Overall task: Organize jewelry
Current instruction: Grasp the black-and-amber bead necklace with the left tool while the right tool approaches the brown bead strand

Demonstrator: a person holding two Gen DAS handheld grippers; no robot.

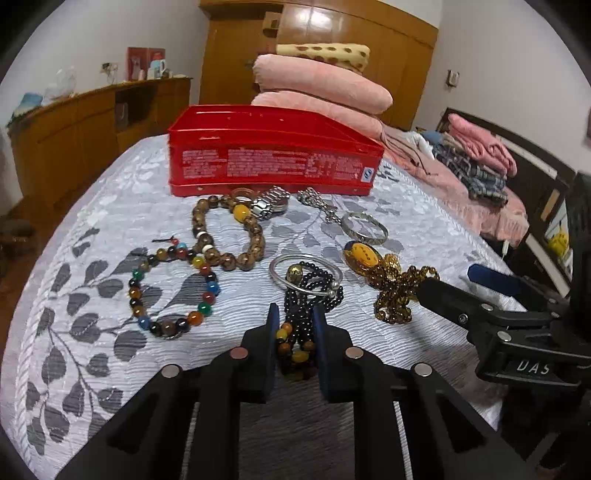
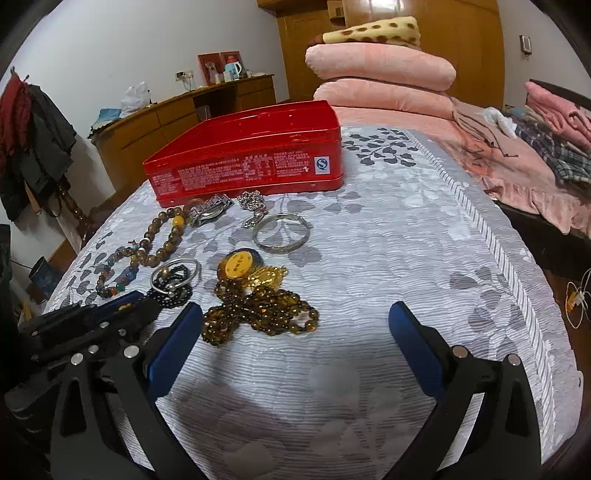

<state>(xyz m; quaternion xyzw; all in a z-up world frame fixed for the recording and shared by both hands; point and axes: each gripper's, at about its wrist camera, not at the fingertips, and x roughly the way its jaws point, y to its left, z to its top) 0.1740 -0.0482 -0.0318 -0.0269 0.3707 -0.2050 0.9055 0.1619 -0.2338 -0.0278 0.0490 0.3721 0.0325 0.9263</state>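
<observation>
The black bead strand (image 1: 314, 291) lies on the bedspread (image 1: 110, 229), its near end between the left gripper (image 1: 295, 332) pads, which pinch it (amber beads showing). The right gripper (image 2: 295, 314) hangs spread wide, just right of the amber necklace (image 2: 258, 310).

We are in a home bedroom: a bed with a grey leaf-patterned bedspread (image 2: 369, 229), stacked pink folded quilts (image 1: 325, 88), a tall glossy wooden wardrobe (image 1: 332, 33) and a low wooden sideboard (image 1: 92, 122).

tin (image 1: 273, 162) behind jewelry | bangle (image 1: 365, 229) right of watch (image 1: 267, 205)
</observation>
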